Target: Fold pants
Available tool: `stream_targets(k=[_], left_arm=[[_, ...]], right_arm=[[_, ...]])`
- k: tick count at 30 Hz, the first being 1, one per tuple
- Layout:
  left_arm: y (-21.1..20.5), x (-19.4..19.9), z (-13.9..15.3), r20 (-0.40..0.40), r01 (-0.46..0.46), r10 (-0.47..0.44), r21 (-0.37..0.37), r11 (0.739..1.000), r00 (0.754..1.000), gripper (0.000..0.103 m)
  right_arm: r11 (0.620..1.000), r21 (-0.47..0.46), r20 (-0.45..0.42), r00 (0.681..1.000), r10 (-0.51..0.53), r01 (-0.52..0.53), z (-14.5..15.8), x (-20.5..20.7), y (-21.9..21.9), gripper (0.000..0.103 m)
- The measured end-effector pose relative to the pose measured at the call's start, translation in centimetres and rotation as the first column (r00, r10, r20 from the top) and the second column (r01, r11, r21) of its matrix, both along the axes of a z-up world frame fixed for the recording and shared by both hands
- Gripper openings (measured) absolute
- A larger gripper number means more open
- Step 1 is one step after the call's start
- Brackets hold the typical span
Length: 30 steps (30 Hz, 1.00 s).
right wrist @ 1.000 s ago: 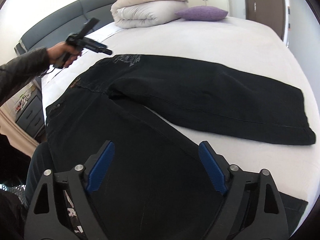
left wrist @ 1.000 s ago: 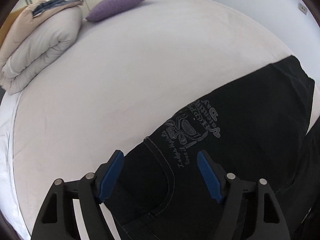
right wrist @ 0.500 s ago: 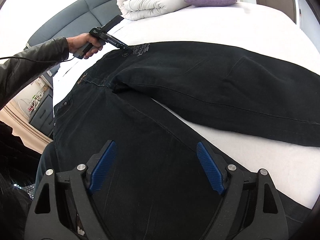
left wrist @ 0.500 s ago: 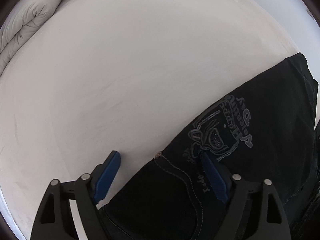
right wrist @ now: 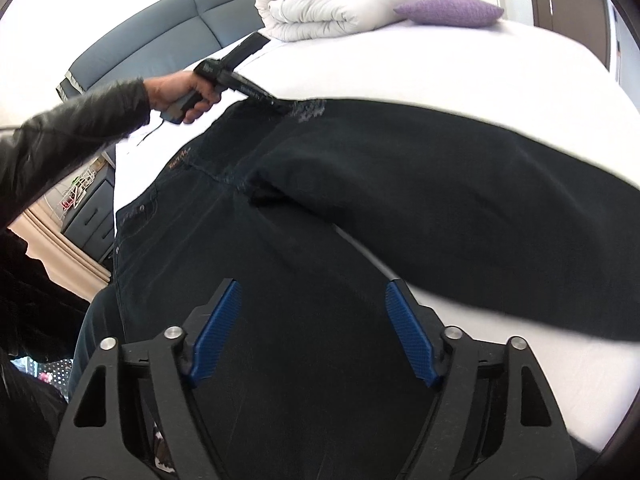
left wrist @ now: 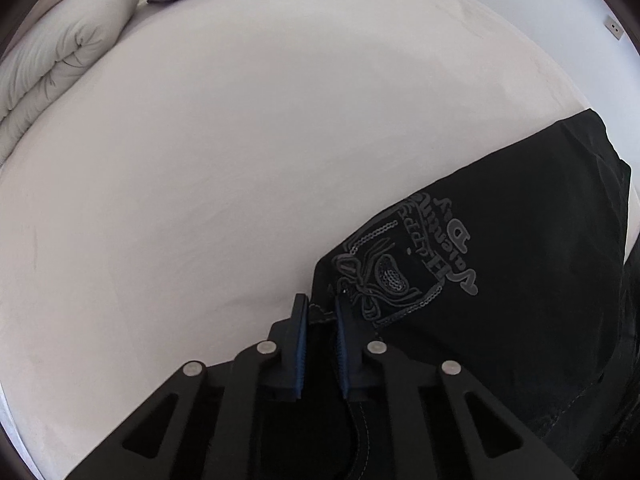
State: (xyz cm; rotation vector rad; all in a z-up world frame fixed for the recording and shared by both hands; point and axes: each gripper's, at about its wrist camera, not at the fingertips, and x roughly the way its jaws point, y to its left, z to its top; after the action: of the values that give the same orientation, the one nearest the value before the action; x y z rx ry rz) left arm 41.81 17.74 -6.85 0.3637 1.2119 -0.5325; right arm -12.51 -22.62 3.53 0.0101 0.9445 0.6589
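Black pants (right wrist: 400,200) lie spread on the white bed (right wrist: 440,68), waist toward the headboard, one leg running right and the other toward me. A printed grey emblem (left wrist: 404,264) marks the hip. My left gripper (left wrist: 320,304) is shut on the waist edge beside that emblem, with dark cloth pinched between its blue pads. The right wrist view shows this same left gripper (right wrist: 276,104) in a person's hand (right wrist: 184,92). My right gripper (right wrist: 314,286) hovers over the near leg, its jaws wide but closing, with cloth beneath them and the pads not pressing it.
A rolled white duvet (right wrist: 320,12) and a purple pillow (right wrist: 448,10) sit at the far end by the grey headboard (right wrist: 152,40). A drawer unit (right wrist: 88,216) stands beside the bed at the left. Bare sheet (left wrist: 200,160) stretches left of the pants.
The left gripper came down onto the waist edge and shut on it. The right gripper moved in over the near leg and its jaws narrowed a little.
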Motion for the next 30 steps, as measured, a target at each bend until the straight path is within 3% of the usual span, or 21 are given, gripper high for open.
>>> stream_targets(k=[4, 6, 7, 11, 17, 22, 24, 26, 30], left_arm=[[-0.2, -5.1, 2.4, 0.182, -0.019, 0.02, -0.006, 1.0, 0.983, 0.01], [-0.5, -9.0, 3.9, 0.28, -0.013, 0.009, 0.013, 1.0, 0.96, 0.01], [0.1, -8.2, 4.9, 0.305, -0.011, 0.006, 0.014, 1.0, 0.952, 0.008], [-1.8, -12.9, 6.2, 0.422, 0.004, -0.016, 0.029, 1.0, 0.906, 0.008], [-1.6, -18.4, 7.6, 0.49, -0.006, 0.005, 0.001, 1.0, 0.871, 0.008], [-0.6, -21.7, 7.7, 0.503, -0.023, 0.04, -0.039, 0.999, 0.863, 0.008], [-0.4, -22.4, 7.8, 0.499, -0.025, 0.046, -0.048, 0.999, 0.865, 0.008], [0.0, -22.3, 7.8, 0.496, -0.028, 0.051, -0.054, 0.998, 0.867, 0.008], [0.5, -23.2, 7.8, 0.496, -0.033, 0.061, -0.066, 0.997, 0.866, 0.008]], right_arm=[[0.999, -0.031, 0.07, 0.997, 0.029, -0.027, 2.7, 1.5, 1.7, 0.074], [0.997, -0.059, 0.114, 0.992, 0.05, -0.044, 4.2, 2.8, 3.1, 0.074], [0.997, -0.065, 0.132, 0.989, 0.061, -0.053, 4.8, 3.4, 3.8, 0.074], [0.991, -0.098, 0.223, 0.968, 0.113, -0.093, 7.7, 6.4, 7.9, 0.074], [0.966, -0.219, 0.269, 0.943, 0.194, -0.136, 8.0, 10.8, 15.0, 0.065], [0.907, -0.391, 0.214, 0.943, 0.253, -0.155, 4.2, 13.2, 19.4, 0.064], [0.9, -0.41, 0.194, 0.95, 0.244, -0.147, 3.1, 13.8, 19.9, 0.061], [0.904, -0.398, 0.162, 0.958, 0.235, -0.155, 2.7, 14.5, 20.4, 0.032], [0.908, -0.372, 0.158, 0.951, 0.266, -0.192, 3.7, 13.9, 21.1, 0.022]])
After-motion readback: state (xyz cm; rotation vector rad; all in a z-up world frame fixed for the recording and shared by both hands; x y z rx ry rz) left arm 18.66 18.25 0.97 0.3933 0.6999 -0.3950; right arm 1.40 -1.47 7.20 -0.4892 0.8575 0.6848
